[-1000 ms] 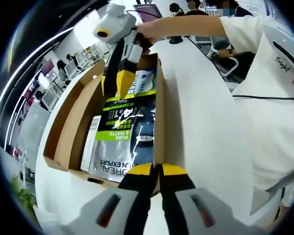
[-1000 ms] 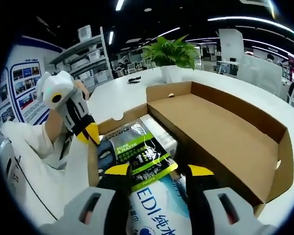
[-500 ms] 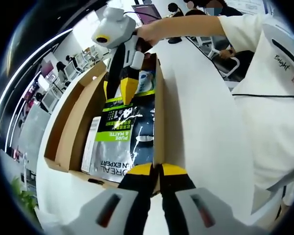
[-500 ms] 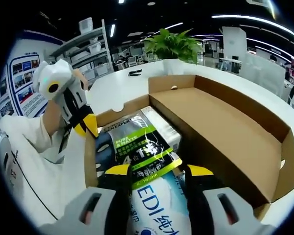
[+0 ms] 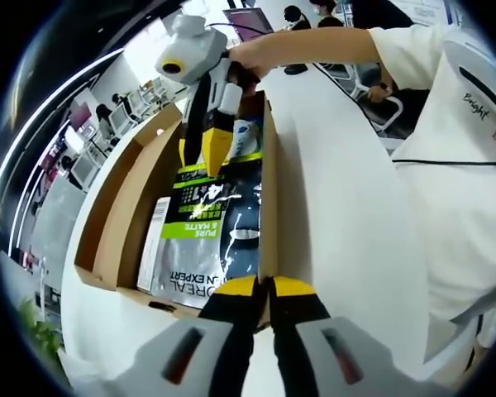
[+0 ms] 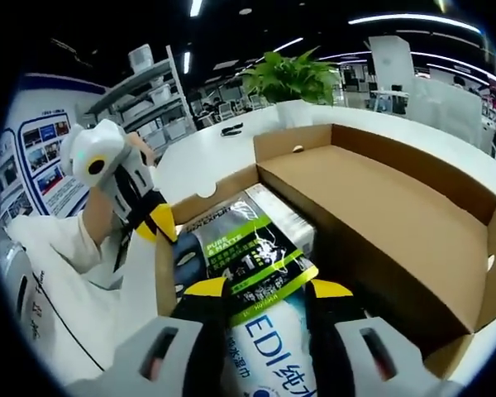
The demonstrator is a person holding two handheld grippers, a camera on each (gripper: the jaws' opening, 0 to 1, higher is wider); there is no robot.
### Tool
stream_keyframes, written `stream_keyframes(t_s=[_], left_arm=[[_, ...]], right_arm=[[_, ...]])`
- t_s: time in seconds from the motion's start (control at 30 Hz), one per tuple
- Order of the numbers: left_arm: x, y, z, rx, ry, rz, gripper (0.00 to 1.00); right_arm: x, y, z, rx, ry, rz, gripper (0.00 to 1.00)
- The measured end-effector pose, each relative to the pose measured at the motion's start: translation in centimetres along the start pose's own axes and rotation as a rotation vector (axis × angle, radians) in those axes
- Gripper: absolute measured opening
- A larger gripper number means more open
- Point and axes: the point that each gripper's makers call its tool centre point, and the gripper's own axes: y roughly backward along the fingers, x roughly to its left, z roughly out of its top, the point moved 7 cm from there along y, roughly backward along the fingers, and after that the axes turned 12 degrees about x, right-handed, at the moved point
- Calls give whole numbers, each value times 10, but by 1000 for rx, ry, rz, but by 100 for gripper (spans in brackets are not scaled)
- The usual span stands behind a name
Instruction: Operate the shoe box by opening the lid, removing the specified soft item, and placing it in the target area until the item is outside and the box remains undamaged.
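Pinching box wall (image 5: 268, 207) — left gripper (image 5: 263, 287) | right gripper (image 6: 261, 289) fingers straddling white pouch (image 6: 273, 343) — open

The shoe box (image 6: 380, 207) is plain brown cardboard, matt and slightly fibrous, raw at its cut edges. Inside, the black-and-green pouch (image 5: 208, 227) is glossy plastic film, creased and catching light; the white pack (image 6: 273, 347) looks equally slick. The tabletop (image 5: 331, 190) is smooth white with a soft sheen. The sleeve (image 5: 446, 141) is matt white cloth.
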Motion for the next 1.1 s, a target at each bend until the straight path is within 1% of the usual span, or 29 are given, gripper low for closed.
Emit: stream_keyframes(t_s=[0.03, 0.1, 0.13, 0.17, 0.2, 0.27, 0.3, 0.4, 0.47, 0.5, 0.6, 0.73, 0.87, 0.93, 0.97, 1.03, 1.1], left_arm=[[0, 0, 0, 0, 0, 0, 4], [0, 0, 0, -1, 0, 0, 4], [0, 0, 0, -2, 0, 0, 4], [0, 0, 0, -3, 2, -1, 4], [0, 0, 0, -4, 2, -1, 4], [0, 0, 0, -2, 0, -1, 4], [0, 0, 0, 0, 0, -1, 4], [0, 0, 0, 1, 1, -1, 5], [0, 0, 0, 1, 1, 0, 5], [0, 0, 0, 0, 1, 0, 5], [0, 0, 0, -1, 1, 0, 5], [0, 0, 0, -1, 0, -1, 5], [0, 0, 0, -4, 1, -1, 5], [0, -1, 0, -4, 0, -1, 5], [0, -1, 0, -3, 0, -1, 5], [0, -1, 0, -3, 0, -1, 5], [0, -2, 0, -5, -2, 2, 5]], right_arm=[[1, -1, -1, -1, -3, 4, 35], [5, 2, 1, -47, -24, 27, 35], [6, 6, 3, -75, -54, 58, 34], [6, 7, 4, -82, -61, 75, 33], [8, 10, 6, -116, -90, 116, 32], [10, 14, 8, -139, -146, 160, 31], [11, 15, 10, -152, -149, 188, 31], [12, 15, 9, -143, -159, 191, 30], [16, 9, 4, -104, -161, 218, 30], [18, 7, 3, -86, -157, 222, 33], [21, 5, 3, -91, -141, 203, 32], [28, 2, 5, -77, -151, 232, 34], [32, 5, 9, -110, -178, 278, 33], [32, 7, 10, -127, -209, 312, 33], [32, 8, 12, -144, -224, 329, 31], [32, 9, 11, -150, -233, 348, 29], [34, 10, 14, -172, -260, 381, 28]])
